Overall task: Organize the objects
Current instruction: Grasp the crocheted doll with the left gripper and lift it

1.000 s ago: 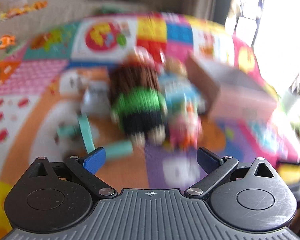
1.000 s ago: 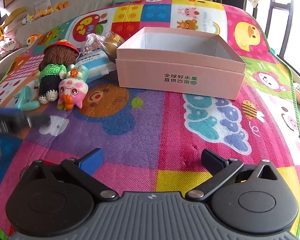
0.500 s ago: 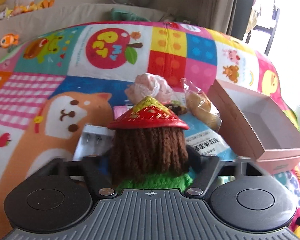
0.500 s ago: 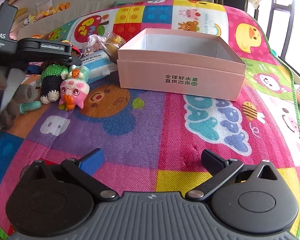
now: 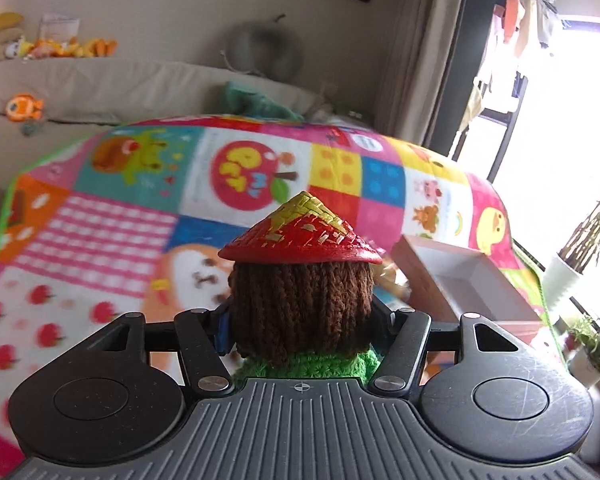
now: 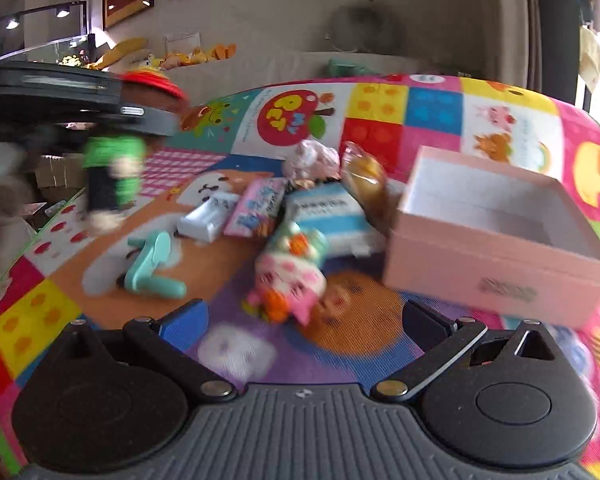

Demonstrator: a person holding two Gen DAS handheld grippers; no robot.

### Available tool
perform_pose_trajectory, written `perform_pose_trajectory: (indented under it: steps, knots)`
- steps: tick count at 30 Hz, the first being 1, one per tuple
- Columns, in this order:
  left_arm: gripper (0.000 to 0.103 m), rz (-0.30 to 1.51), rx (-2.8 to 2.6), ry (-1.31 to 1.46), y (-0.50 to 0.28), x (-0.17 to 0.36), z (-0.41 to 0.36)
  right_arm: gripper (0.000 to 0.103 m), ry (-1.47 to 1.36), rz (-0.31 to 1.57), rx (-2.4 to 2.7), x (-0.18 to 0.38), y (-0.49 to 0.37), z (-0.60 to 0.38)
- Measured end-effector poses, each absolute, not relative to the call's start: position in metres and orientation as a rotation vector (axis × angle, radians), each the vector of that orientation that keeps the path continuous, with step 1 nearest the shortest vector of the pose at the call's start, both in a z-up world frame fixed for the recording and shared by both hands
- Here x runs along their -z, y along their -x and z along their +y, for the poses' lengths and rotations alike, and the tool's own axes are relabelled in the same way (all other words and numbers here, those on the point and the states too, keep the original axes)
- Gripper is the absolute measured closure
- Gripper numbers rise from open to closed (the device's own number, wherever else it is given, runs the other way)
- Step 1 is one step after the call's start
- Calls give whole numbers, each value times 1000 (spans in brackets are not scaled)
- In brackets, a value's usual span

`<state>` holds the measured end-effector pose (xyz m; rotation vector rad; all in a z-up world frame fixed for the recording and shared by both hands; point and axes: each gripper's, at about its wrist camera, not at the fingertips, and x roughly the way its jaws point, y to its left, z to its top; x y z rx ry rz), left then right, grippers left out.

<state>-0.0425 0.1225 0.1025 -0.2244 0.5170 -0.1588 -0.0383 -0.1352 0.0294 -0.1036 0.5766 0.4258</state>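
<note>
My left gripper (image 5: 302,320) grips a knitted doll (image 5: 302,300) with brown yarn hair, a red straw hat and a green top. Its jaws are closing, and the pads press on the doll's sides. In the right wrist view the doll (image 6: 112,172) hangs in the air at the left, above the play mat (image 6: 432,108). My right gripper (image 6: 304,316) is open and holds nothing. It hovers low over the mat, just short of a pink and white plush toy (image 6: 288,284). An open pink box (image 6: 500,264) stands at the right and is seen again past the doll (image 5: 472,280).
On the mat lie a teal plastic tool (image 6: 152,272), a white charger (image 6: 208,220), a pink packet (image 6: 256,208), a blue and white packet (image 6: 328,216) and a bag of bread (image 6: 364,184). A sofa with plush toys (image 5: 60,46) runs behind. Potted plants (image 5: 592,344) stand at the right.
My left gripper closed on the doll and lifted it off the mat. My right gripper swung left and forward toward the pile of toys; its jaws stayed wide.
</note>
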Motion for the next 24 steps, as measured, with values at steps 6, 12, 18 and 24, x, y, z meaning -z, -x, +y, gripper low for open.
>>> perform_pose_trajectory:
  steps: [6, 12, 18, 24]
  knots:
    - [37, 623, 170, 219, 63, -83, 129, 19, 136, 603, -385, -17, -8, -102]
    - [37, 692, 257, 192, 71, -66, 103, 54, 95, 642, -418, -22, -4, -114]
    - [37, 723, 421, 175, 65, -72, 57, 55, 11, 596, -400, -55, 47, -180]
    - [37, 585, 553, 153, 7, -113, -13, 55, 7, 456, -219, -82, 96, -243]
